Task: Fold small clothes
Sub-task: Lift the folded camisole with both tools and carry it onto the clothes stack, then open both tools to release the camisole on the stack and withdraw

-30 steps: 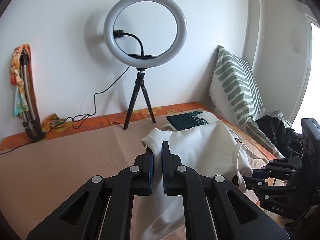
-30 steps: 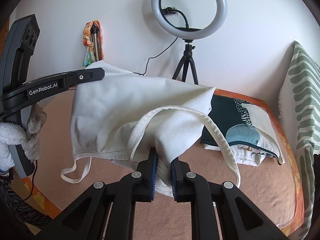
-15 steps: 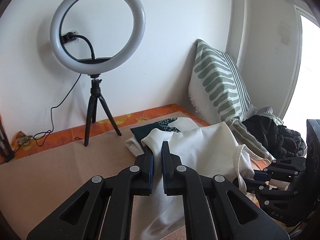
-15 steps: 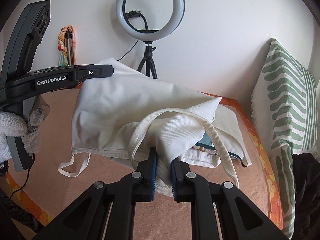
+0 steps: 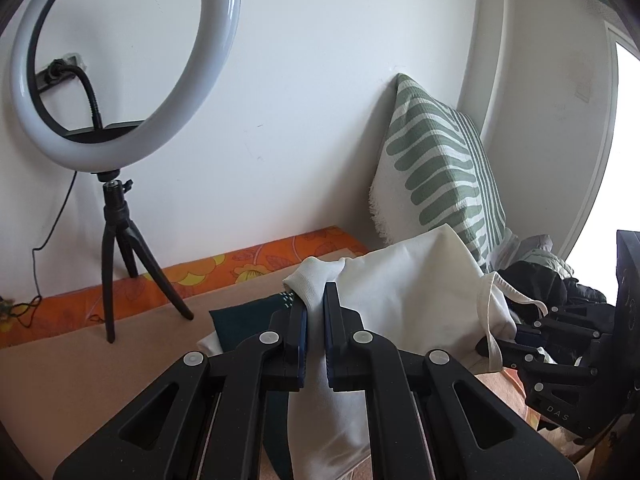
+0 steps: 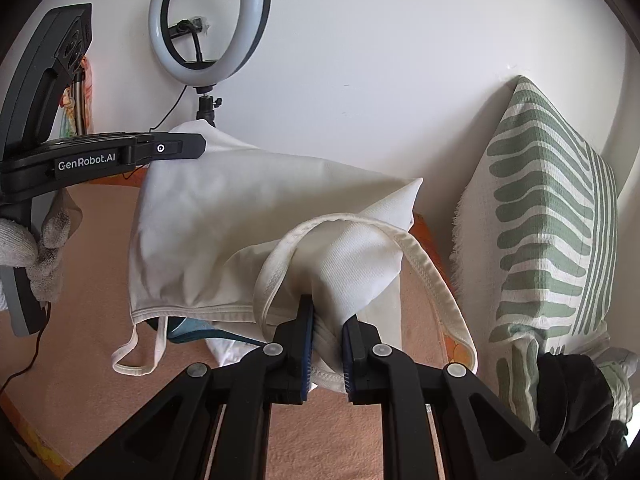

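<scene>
A white strappy top (image 6: 224, 216) hangs in the air between both grippers, above a stack of folded clothes (image 5: 244, 316) on the tan bed surface (image 6: 92, 280). My left gripper (image 5: 315, 300) is shut on one end of the top (image 5: 416, 292). My right gripper (image 6: 326, 312) is shut on the other end, with a strap looping around it. The left gripper also shows in the right wrist view (image 6: 200, 146), and the right gripper in the left wrist view (image 5: 516, 336).
A ring light on a black tripod (image 5: 116, 216) stands at the back by the white wall. A green-striped pillow (image 6: 548, 232) leans at the right, with dark clothes (image 6: 576, 396) piled below it. An orange floral sheet (image 5: 240, 264) edges the bed.
Both grippers have carried the white top to the right, toward the pillow. It now hangs over the folded stack and hides most of it.
</scene>
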A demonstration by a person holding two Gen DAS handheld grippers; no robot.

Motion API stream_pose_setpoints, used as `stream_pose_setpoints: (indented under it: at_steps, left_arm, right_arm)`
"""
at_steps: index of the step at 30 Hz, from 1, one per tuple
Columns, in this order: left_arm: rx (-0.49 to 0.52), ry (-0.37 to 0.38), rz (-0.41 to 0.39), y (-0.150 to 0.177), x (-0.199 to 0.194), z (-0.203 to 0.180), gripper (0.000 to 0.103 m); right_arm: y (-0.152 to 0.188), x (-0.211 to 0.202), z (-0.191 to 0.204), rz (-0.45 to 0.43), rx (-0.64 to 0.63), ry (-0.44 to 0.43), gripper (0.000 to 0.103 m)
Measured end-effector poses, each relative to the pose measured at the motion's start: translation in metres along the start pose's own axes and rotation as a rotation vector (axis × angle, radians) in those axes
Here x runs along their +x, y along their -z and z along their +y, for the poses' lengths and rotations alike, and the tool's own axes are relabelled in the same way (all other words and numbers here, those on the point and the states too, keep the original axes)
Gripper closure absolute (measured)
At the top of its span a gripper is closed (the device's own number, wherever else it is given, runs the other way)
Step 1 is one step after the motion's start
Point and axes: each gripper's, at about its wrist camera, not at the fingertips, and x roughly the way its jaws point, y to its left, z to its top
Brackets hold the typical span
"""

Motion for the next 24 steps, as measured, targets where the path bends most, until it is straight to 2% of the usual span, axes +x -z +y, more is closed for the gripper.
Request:
stream_pose_setpoints:
  at_steps: [2, 11, 16, 17, 19, 20, 21, 23, 24]
  left_arm:
    - [0.001, -0.017, 0.012, -0.001, 0.015, 0.001, 0.098]
    - [0.017, -0.063, 0.066, 0.006, 0.064, 0.004, 0.098]
    - [0.034, -0.101, 0.082, 0.006, 0.079, 0.005, 0.096]
    - [0.041, -0.122, 0.079, 0.006, 0.079, 0.003, 0.093]
    - [0.043, -0.133, 0.074, 0.004, 0.078, 0.002, 0.089]
    - [0.038, -0.128, 0.074, 0.003, 0.076, 0.003, 0.082]
    - [0.036, -0.128, 0.076, 0.003, 0.074, 0.003, 0.063]
    - [0.033, -0.127, 0.068, 0.001, 0.068, 0.003, 0.035]
    - [0.03, -0.124, 0.06, 0.001, 0.064, 0.004, 0.036]
  right_arm:
    - [-0.003, 0.016, -0.011, 0.015, 0.018, -0.018, 0.093]
    - [-0.001, 0.08, -0.035, 0.092, 0.027, 0.015, 0.093]
    - [0.007, 0.097, -0.038, 0.138, 0.041, 0.046, 0.089]
    - [0.008, 0.1, -0.04, 0.152, 0.045, 0.054, 0.079]
    - [0.009, 0.102, -0.042, 0.168, 0.056, 0.072, 0.07]
    - [0.01, 0.101, -0.042, 0.166, 0.055, 0.076, 0.068]
    - [0.01, 0.099, -0.043, 0.164, 0.055, 0.078, 0.066]
    - [0.009, 0.093, -0.044, 0.149, 0.062, 0.087, 0.048]
    - [0.009, 0.089, -0.044, 0.137, 0.068, 0.091, 0.045]
